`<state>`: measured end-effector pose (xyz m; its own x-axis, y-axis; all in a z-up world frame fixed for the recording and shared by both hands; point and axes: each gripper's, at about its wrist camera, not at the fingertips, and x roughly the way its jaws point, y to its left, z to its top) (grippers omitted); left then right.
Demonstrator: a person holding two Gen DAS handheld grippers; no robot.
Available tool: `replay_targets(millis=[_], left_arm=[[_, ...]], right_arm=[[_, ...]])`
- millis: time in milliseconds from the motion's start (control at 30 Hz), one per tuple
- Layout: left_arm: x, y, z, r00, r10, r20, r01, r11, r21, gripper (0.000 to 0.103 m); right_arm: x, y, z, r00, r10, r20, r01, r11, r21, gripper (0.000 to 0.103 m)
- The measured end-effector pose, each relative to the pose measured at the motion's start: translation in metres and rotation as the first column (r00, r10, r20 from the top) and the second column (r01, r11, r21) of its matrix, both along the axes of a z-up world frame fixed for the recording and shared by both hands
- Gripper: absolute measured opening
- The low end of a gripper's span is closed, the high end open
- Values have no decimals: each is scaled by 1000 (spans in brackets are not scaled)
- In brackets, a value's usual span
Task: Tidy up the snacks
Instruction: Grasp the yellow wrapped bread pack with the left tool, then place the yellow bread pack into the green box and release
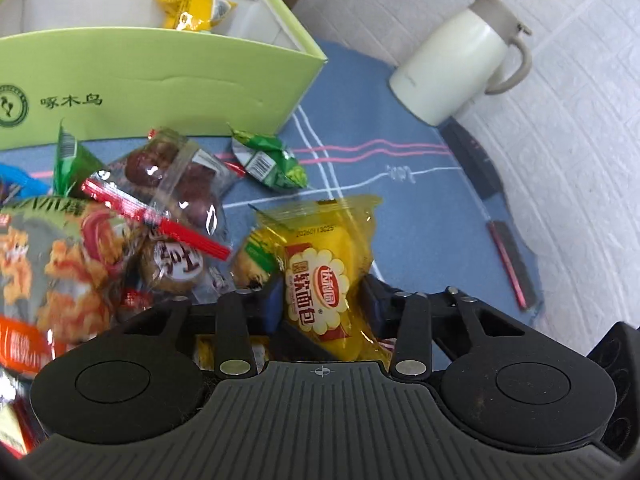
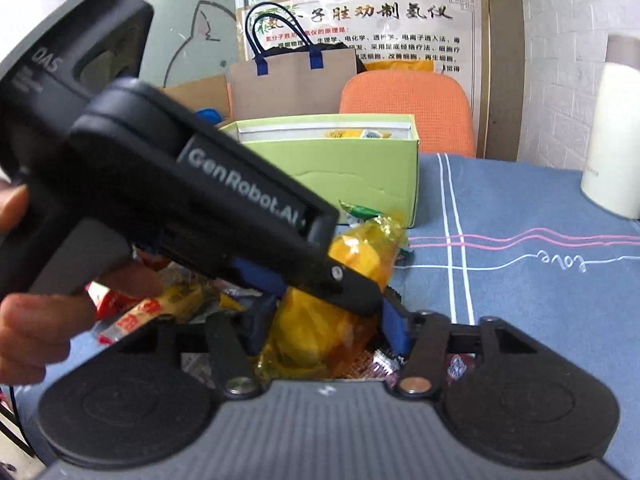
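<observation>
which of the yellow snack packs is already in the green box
The small yellow packet lying inside the green box, against its back wall. The other yellow bread pack is outside it, pinched between the left gripper's blue pads.

Open desk: bare blue cloth [image 1: 420, 216] right of the snack pile.
Left side: heaped packets [image 1: 152, 216] crowd it.
Far edge: green box [image 1: 160, 92] walls it; open top.
Right rear: cream jug [image 1: 460, 60].
Crossing: left tongs [image 2: 352, 292] lie over right tongs [image 2: 324, 332].

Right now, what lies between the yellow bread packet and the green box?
In the left wrist view, a small green candy lies between the yellow bread packet and green box.
</observation>
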<state>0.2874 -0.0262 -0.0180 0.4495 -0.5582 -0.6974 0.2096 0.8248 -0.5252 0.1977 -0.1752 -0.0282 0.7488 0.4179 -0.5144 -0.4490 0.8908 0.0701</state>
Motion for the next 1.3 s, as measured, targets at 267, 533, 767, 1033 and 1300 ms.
replay_targets(millis=[267,533,767,1033,1300], left_arm=[[-4,6,52,991,8,133,-5,1000,-27,18],[72,47,96,970,115,213,-113,993,-22,19],[144,85,86,960,212,185,-219,975,20,19],[153,127,75,926,309,218,-313,950,-19,58],[75,146,88,900,302,314,-313,950,-14,70]], right_arm=[[6,3,46,993,7,119,-7,1000,0,54],[103,41,84,983,100,153,-100,995,-5,55],[188,83,76,980,182,80,-183,983,10,58],[200,86,76,981,171,94,-176,984,42,73],[119,50,97,970,160,181,-179,979,94,93]])
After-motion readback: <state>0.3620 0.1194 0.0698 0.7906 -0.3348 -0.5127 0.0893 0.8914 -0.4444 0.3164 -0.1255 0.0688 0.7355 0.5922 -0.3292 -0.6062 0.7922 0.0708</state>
